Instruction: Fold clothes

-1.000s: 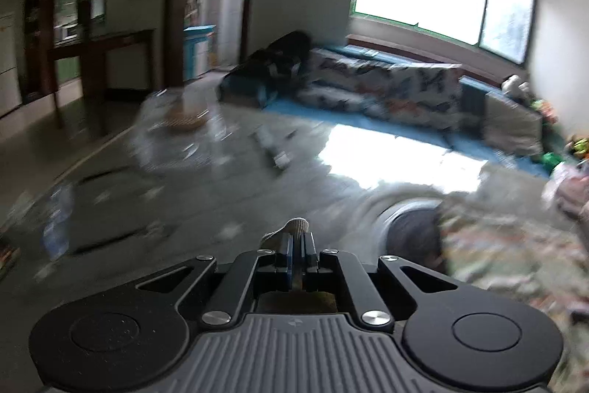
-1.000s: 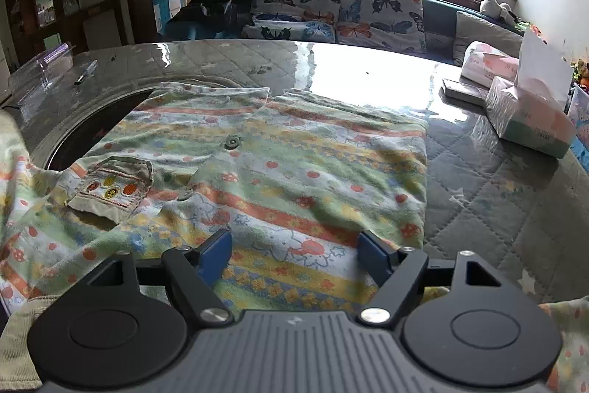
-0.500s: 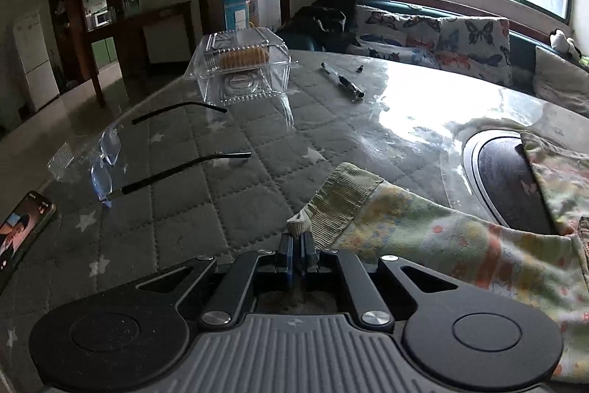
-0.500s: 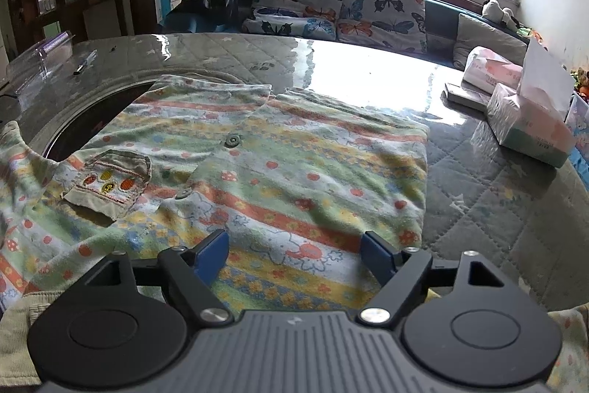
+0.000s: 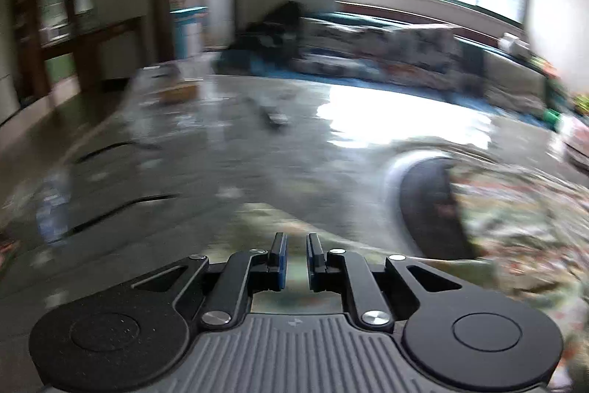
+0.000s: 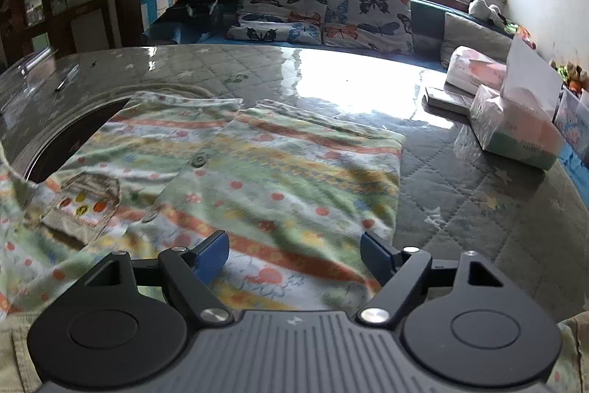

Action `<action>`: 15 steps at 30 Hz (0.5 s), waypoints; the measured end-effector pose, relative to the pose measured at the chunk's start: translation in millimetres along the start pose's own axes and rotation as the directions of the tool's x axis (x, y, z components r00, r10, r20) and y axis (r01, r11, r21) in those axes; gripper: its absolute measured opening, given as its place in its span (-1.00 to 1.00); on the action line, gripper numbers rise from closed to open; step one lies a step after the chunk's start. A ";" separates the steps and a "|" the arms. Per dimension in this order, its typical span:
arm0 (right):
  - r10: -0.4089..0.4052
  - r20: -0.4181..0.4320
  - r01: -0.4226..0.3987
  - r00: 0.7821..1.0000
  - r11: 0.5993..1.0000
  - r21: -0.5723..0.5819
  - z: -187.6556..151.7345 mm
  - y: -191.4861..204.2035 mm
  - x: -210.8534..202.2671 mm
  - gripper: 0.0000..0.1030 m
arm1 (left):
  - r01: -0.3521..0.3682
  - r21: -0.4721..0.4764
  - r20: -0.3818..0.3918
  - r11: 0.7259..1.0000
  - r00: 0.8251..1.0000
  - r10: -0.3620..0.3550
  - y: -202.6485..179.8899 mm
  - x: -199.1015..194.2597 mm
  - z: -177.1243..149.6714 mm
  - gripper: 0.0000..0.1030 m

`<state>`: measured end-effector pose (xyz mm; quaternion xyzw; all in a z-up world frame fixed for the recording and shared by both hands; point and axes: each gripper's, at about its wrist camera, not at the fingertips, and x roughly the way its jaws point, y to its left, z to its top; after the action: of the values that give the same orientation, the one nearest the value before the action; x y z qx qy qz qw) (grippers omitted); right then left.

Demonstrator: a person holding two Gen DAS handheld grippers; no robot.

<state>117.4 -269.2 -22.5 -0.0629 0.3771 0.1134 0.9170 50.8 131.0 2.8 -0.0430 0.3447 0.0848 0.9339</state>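
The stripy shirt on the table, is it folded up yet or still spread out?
Mostly spread out. The shirt lies flat on the table, pocket and button showing; one side edge looks tucked straight.

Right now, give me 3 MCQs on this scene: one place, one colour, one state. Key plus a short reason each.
1. Where is the tissue box?
A. on the shirt
B. on the table, right of the shirt
C. on the sofa

2. What colour are the pads of the right gripper?
A. blue
B. red
C. white

3. How does the right gripper stand?
A. shut on a sleeve
B. shut on nothing
C. open above the shirt

Key:
1 B: the box stands on the quilted table, clear of the shirt.
2 A: both pads show blue.
3 C: the fingers are wide apart with striped cloth visible between them.
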 end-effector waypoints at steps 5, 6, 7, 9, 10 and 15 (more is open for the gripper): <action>0.008 -0.010 -0.008 1.000 1.000 0.017 2.8 -8.1 6.6 0.54 | 0.090 0.052 -0.017 0.995 0.996 -0.089 -31.0 9.6 4.4 -0.76; 0.009 -0.014 -0.009 1.000 1.000 0.015 2.6 -9.2 8.1 0.54 | 0.102 0.062 -0.031 0.993 0.994 -0.100 -36.3 13.5 3.2 -0.76; 0.010 -0.017 -0.010 1.000 1.000 0.014 2.5 -10.3 9.5 0.53 | 0.113 0.073 -0.044 0.991 0.993 -0.110 -40.5 17.0 1.6 -0.76; 0.015 -0.019 -0.015 1.000 1.000 0.011 2.2 -12.5 12.0 0.53 | 0.109 0.094 -0.066 0.990 0.992 -0.103 -46.9 24.1 -1.6 -0.76; 0.018 -0.016 -0.018 1.000 1.000 0.011 2.7 -13.4 13.0 0.51 | 0.107 0.100 -0.076 0.989 0.992 -0.100 -48.7 26.5 -4.2 -0.76; 0.014 -0.014 -0.014 1.000 1.000 0.018 12.1 -18.3 20.9 0.42 | 0.103 0.108 -0.073 0.989 0.993 -0.095 -48.6 28.9 -3.6 -0.76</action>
<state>144.7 -281.0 -28.2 -0.0527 0.3852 0.1160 0.9140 79.3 86.5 -17.7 -0.0106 0.3776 0.0174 0.9258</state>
